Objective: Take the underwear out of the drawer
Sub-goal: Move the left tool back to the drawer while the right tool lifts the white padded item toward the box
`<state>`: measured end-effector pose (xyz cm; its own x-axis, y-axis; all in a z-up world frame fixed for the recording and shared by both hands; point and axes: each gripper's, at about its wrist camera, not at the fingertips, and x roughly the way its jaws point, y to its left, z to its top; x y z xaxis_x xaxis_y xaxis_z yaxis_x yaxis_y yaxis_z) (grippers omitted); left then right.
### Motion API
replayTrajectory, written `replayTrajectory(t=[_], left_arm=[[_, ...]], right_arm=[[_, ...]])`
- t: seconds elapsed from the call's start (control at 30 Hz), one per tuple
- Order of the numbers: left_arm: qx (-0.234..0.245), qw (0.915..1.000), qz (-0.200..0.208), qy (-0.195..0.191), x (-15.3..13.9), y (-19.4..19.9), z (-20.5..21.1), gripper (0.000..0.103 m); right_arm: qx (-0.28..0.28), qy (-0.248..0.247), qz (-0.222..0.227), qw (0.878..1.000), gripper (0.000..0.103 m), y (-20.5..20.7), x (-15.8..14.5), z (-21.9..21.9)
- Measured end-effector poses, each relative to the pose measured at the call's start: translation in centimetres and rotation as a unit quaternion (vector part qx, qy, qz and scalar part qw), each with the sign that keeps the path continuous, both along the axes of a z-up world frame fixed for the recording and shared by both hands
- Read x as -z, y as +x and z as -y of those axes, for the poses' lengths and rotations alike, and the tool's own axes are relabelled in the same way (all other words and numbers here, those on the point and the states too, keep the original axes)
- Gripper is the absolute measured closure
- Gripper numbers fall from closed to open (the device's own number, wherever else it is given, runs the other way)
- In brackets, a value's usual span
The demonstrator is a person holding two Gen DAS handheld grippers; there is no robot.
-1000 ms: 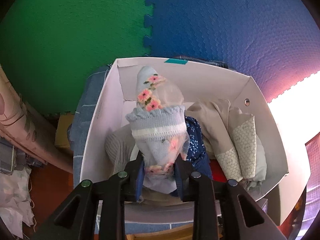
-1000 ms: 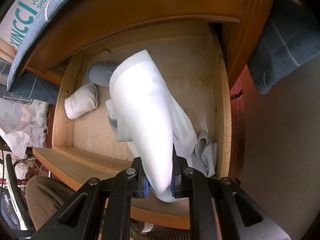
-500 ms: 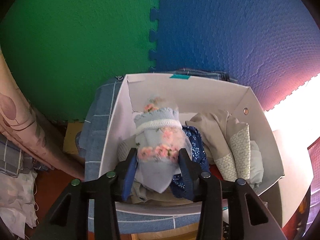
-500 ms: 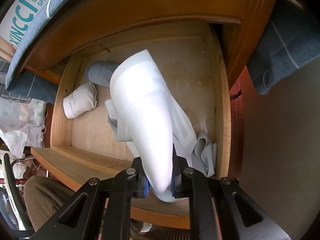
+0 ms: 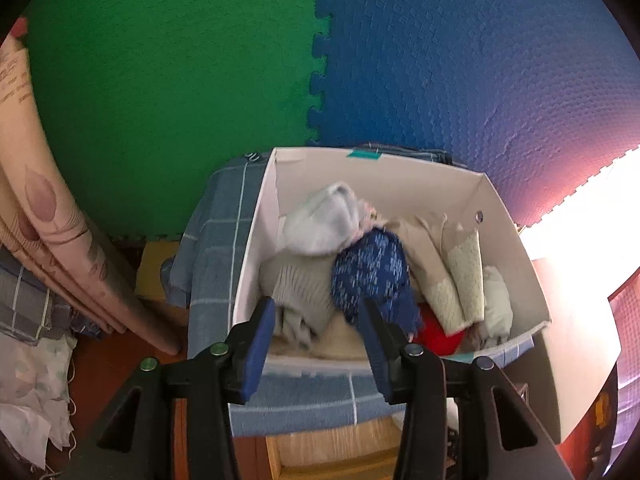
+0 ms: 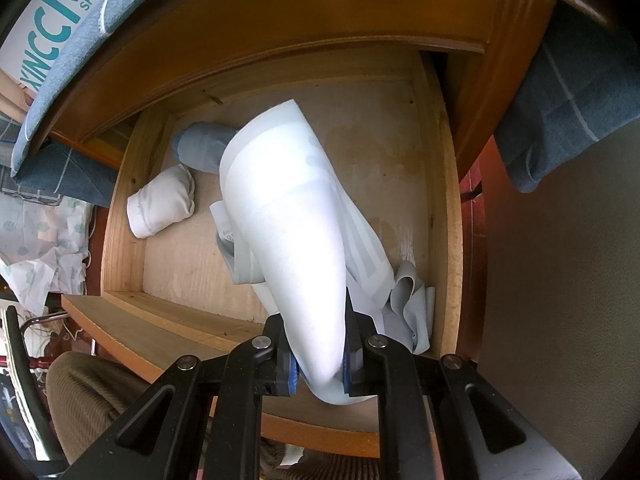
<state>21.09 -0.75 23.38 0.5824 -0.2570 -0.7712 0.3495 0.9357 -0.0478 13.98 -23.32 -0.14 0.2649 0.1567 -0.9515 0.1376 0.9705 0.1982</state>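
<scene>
Over the open wooden drawer [image 6: 440, 200], our right hand-held gripper [image 6: 320, 364] clamps white underwear [image 6: 296, 240]; our left hand-held gripper [image 5: 316, 344] gapes empty above the box [image 5: 256, 264]. Next, we carry it over.

Both views are daylit and strongly barrel-distorted, with black vignetting in the corners. In the left wrist view a blown-out white glare [image 5: 580, 248] floods the right edge and tints the blue wall mat [image 5: 460, 80] pink; the clothes in the white box [image 5: 256, 256] are motion-blurred. In the right wrist view the white garment [image 6: 296, 240] is overexposed, its detail washed out, and the drawer [image 6: 400, 152] is evenly lit.
</scene>
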Motion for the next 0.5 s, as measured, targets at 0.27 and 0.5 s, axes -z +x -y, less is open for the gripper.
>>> replayTrajectory(t=[0.27, 0.5], left_arm=[[-0.038, 0.999, 0.019, 0.017, 2.7, -5.6, -3.8, 0.051], [-0.089, 0.9952, 0.035, 0.021, 7.8, -9.8, -6.6, 0.051]], right_arm=[[0.01, 0.006, 0.025, 1.0, 0.089, -0.4, -0.9, 0.6], [0.005, -0.005, 0.046, 0.999, 0.089, -0.7, -2.0, 0.5]])
